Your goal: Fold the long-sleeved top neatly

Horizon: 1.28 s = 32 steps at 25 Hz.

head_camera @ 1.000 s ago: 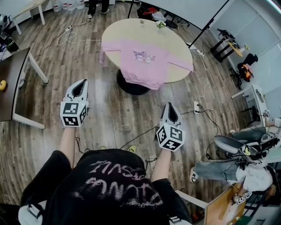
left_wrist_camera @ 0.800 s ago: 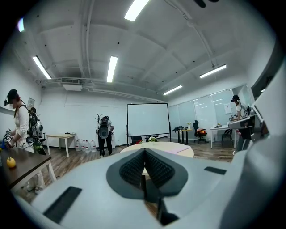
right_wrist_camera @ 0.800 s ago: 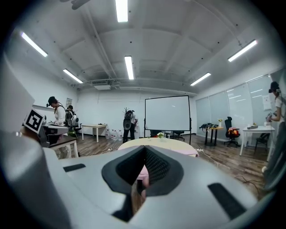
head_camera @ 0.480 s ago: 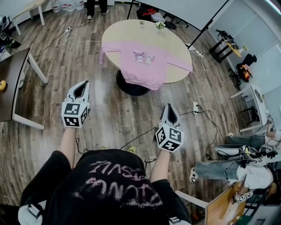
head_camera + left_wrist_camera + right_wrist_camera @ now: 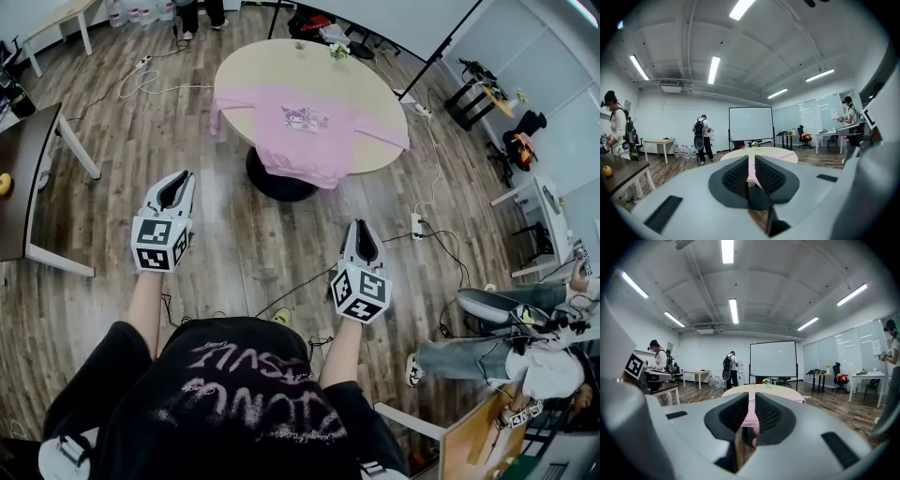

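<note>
L tongs (image 5: 176, 178), R tongs (image 5: 361, 227) just cracked open, empty, pink top (image 5: 305, 127) flat on table (image 5: 281, 66)

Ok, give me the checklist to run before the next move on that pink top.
1. Pink top spread front up on round table: ok.
2. Left tongs empty, jaws just been opening, slightly apart: ok.
3. Right tongs empty, jaws just been opening, slightly apart: ok.
4. Tongs within reach of the top: not ok, the table stands well ahead.
5. Floor cable lies between person and table: not ok, step over it.
6. Sleeves free of wrinkles: cannot tell.
</note>
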Each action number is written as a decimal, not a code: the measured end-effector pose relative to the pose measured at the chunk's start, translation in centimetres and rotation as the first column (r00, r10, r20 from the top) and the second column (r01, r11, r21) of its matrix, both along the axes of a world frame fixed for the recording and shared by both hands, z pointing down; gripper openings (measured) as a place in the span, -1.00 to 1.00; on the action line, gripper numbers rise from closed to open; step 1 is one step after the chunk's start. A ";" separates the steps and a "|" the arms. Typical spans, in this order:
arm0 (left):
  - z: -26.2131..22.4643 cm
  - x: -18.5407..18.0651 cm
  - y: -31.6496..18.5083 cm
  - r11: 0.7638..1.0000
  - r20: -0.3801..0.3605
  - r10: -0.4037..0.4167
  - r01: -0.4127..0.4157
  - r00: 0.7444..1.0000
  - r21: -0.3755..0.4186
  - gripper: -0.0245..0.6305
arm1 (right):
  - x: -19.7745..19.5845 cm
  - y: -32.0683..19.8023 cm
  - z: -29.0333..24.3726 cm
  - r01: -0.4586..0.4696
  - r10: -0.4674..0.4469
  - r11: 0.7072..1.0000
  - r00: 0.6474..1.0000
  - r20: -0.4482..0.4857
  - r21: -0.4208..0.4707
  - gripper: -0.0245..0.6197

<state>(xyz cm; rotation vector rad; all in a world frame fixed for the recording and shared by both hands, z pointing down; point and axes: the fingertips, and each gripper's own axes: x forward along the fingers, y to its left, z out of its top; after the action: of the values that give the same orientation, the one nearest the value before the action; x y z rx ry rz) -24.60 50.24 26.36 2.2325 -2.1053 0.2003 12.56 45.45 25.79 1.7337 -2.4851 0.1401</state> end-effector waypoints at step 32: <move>6.0 -2.8 -9.2 0.992 -0.038 0.005 -0.010 0.999 -0.128 -0.48 | -3.5 -10.0 4.5 0.042 -0.042 0.994 0.999 0.003 -0.096 -0.52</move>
<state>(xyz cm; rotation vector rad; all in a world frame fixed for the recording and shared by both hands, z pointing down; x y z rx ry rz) -27.37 41.01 32.37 2.1545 -2.0046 0.2835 9.07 35.42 30.26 1.6436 -2.4695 0.2527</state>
